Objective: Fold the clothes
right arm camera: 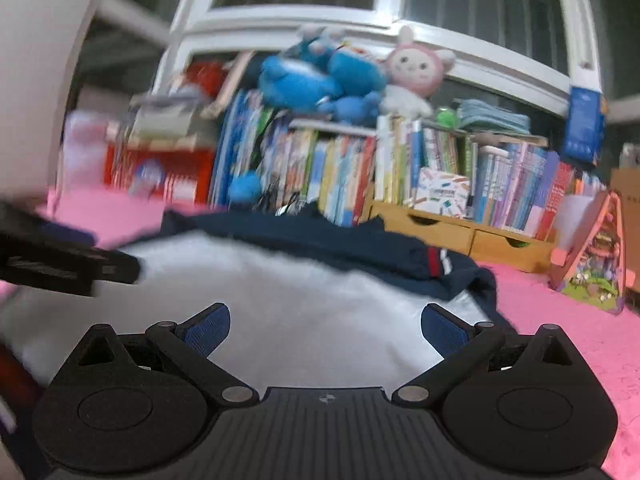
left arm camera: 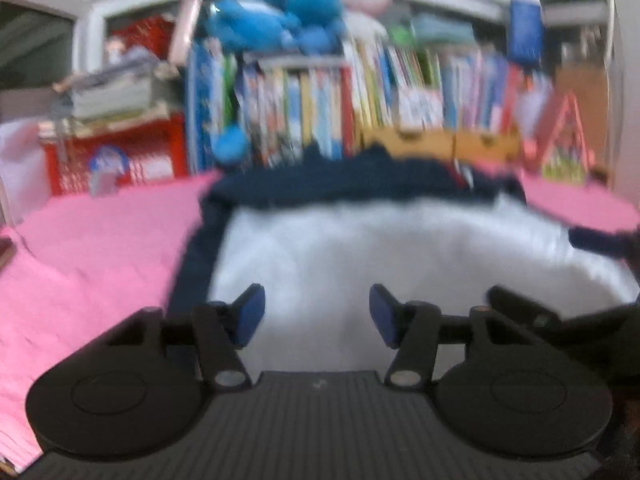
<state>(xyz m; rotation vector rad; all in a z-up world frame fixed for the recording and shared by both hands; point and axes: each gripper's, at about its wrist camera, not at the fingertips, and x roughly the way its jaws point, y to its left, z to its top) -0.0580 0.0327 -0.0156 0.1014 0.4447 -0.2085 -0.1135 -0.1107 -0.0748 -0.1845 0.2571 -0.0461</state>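
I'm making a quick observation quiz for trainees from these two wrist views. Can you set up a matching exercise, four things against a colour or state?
Things:
1. left claw
2. garment's fleecy lining
3. table cover
4. plush toys on the books

Colour or state:
A. pink
B. white
C. blue
D. open, holding nothing

Pairs: 1-D, 2-B, 3-A, 4-C

Dim, even indoor light; both views motion-blurred (left worse), with fisheye bending at the edges.
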